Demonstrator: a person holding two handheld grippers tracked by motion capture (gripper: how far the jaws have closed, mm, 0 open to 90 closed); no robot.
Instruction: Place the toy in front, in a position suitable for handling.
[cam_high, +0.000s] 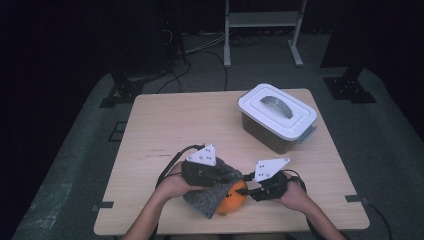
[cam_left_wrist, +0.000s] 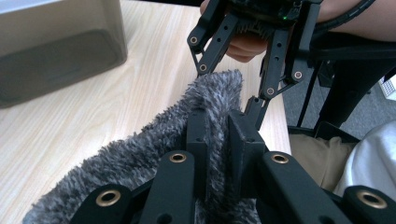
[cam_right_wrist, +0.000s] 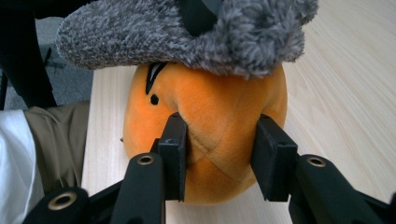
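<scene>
An orange plush toy (cam_high: 235, 201) with a stitched black face lies near the table's front edge, seen close in the right gripper view (cam_right_wrist: 219, 100). A grey fuzzy cloth (cam_high: 209, 197) is draped over its top (cam_right_wrist: 140, 32). My left gripper (cam_high: 224, 177) is shut on a fold of that cloth (cam_left_wrist: 140, 149), which runs between its pads (cam_left_wrist: 217, 123). My right gripper (cam_high: 248, 189) comes in from the right, and its two pads press into the plush's sides (cam_right_wrist: 222, 140). In the left gripper view the right gripper (cam_left_wrist: 229, 88) faces me just past the cloth's tip.
A grey box with a white handled lid (cam_high: 277, 117) stands at the back right of the wooden table (cam_high: 170, 125), and its side shows in the left gripper view (cam_left_wrist: 56, 46). The table's front edge lies just behind the plush. A white frame stands on the floor beyond.
</scene>
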